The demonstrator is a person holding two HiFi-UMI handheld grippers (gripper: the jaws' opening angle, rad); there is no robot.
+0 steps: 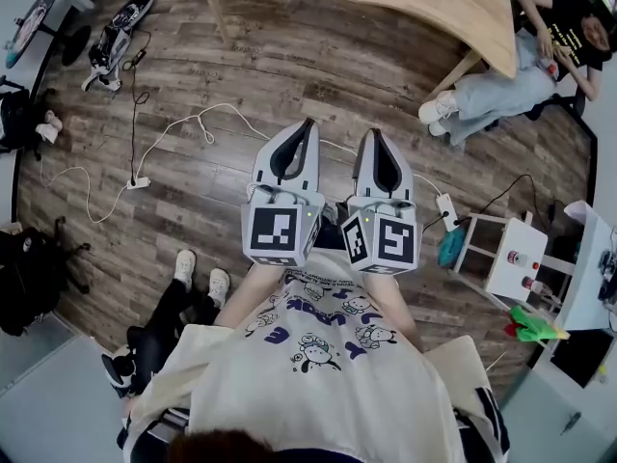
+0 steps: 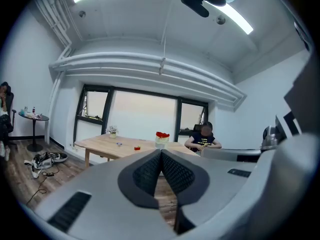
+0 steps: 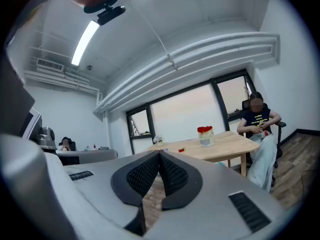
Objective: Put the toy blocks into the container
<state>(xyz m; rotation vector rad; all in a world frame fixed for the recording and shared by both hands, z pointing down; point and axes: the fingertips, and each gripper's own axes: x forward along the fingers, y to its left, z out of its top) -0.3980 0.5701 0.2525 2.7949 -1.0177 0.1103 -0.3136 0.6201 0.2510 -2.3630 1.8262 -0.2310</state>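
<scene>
In the head view, the left claw [image 1: 307,123] and the right claw [image 1: 374,133] sit side by side at the centre of the frame. Both point toward the top of the frame over the dark wood-plank floor [image 1: 241,75]. The left gripper view shows the two grey jaws pressed together at their tips, so this claw is closed and empty. The right gripper view shows the same for the right claw, closed with nothing between its jaws.

The task's things lie well apart from both claws, on the pale wooden worktop [image 2: 100,145] in the middle distance. A clear round container with red at its top [image 2: 161,139] stands near the worktop's middle. A small red toy block [image 2: 137,147] lies on the surface just left of it. In the right gripper view the container is right of centre, with the block again to its left.

A seated person in a dark shirt [image 2: 202,140] is at the worktop's right end, and appears in the upper right corner of the head view.
</scene>
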